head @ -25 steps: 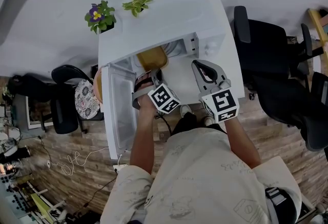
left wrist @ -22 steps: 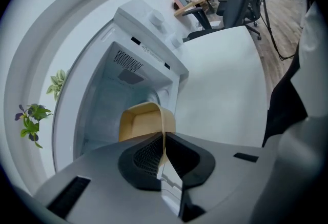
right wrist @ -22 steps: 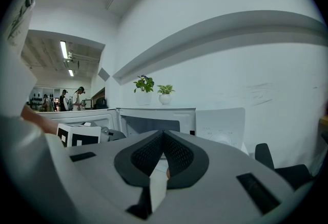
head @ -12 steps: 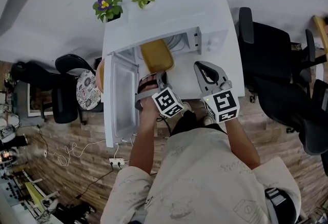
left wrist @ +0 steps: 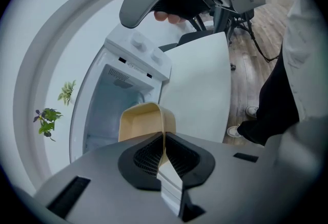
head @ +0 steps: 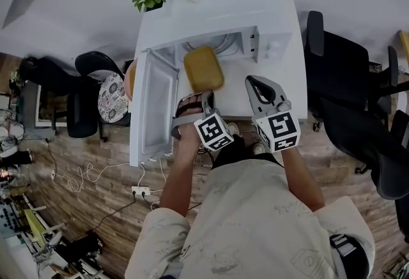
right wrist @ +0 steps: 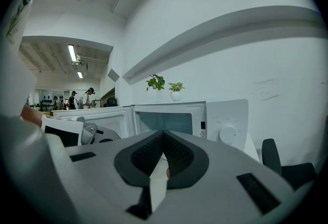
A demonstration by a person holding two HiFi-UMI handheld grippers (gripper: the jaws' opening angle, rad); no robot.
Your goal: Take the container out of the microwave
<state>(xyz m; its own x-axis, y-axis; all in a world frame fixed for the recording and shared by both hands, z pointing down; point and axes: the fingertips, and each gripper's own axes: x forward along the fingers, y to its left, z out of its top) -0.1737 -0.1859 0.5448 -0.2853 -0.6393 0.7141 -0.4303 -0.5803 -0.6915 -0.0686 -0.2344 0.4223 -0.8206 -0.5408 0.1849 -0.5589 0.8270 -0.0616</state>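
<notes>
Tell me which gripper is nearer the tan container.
Left. The left gripper has its jaws closed on the near rim of the container. The right gripper is apart from it, off to its right over the table, jaws together and empty.

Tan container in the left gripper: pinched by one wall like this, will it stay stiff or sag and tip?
The tan rectangular plastic container is probably stiff: its thin wall shows no buckling between the left gripper's shut fingers. Its visible inside looks empty, so likely light. Gripped at one end only, it may droop at the far end.
</notes>
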